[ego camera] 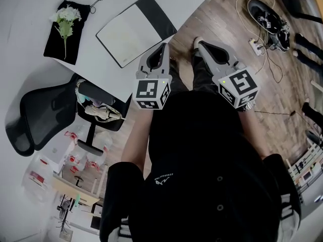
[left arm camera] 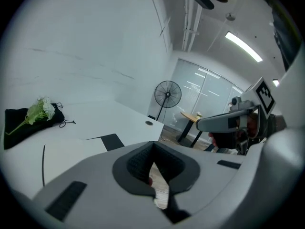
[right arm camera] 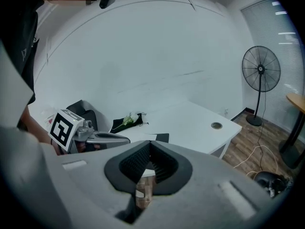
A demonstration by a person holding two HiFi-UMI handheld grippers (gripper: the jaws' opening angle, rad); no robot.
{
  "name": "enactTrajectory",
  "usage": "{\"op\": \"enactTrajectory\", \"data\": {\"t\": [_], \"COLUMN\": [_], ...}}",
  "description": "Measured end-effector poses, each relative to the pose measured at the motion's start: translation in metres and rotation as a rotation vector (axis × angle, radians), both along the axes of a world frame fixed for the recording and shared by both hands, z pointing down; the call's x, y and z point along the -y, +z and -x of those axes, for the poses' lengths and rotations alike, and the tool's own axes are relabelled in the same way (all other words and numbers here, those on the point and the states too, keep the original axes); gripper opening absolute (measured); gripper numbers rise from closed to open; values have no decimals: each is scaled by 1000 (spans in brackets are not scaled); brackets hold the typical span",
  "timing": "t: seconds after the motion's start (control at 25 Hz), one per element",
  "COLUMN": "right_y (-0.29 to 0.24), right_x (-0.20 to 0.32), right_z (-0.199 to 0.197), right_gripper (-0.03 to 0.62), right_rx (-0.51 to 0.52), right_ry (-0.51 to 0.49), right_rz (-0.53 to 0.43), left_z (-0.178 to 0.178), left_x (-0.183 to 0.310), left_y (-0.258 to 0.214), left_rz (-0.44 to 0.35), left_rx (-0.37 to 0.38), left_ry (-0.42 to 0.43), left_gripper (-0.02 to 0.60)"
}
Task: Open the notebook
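The notebook (ego camera: 126, 34) lies open on the white table (ego camera: 30, 14), showing a blank white page, with its black cover (ego camera: 154, 15) folded out on the far side. The left gripper view shows the page (left arm camera: 66, 151) low at the left. My left gripper (ego camera: 163, 45) hangs in the air off the table's near corner, apart from the notebook, shut and empty (left arm camera: 153, 147). To its right my right gripper (ego camera: 198, 42) is over the wooden floor, also shut with nothing in it (right arm camera: 149, 144).
A black pouch (ego camera: 63, 39) with white flowers (ego camera: 66, 15) lies at the table's left. An office chair (ego camera: 35, 115) and plastic bags are below the table. Shoes (ego camera: 267, 16), cables and a power strip (ego camera: 255, 45) lie on the floor at right. A standing fan (right arm camera: 260, 70) is beyond the table.
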State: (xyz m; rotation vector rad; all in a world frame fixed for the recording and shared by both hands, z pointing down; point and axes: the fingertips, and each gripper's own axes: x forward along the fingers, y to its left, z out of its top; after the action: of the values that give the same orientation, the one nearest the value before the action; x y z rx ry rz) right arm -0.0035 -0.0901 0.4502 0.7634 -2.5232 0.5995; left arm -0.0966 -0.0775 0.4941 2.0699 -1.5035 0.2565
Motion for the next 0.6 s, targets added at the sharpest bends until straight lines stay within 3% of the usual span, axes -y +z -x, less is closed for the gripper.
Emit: {"op": "enactTrajectory", "data": {"t": [0.32, 0.6], "right_y": [3, -2], "right_x": [-16, -21], "right_z": [26, 40], "right_gripper": [0, 0], "right_rx": [-3, -3], "right_ry": [-45, -82], "right_rz": [-23, -51], "left_z": [30, 42], "left_x": [-15, -24], "left_y": [-27, -48], "left_rz": [-63, -112], "left_rx": [0, -8], "left_ry": [-71, -83], "left_gripper": [5, 5]}}
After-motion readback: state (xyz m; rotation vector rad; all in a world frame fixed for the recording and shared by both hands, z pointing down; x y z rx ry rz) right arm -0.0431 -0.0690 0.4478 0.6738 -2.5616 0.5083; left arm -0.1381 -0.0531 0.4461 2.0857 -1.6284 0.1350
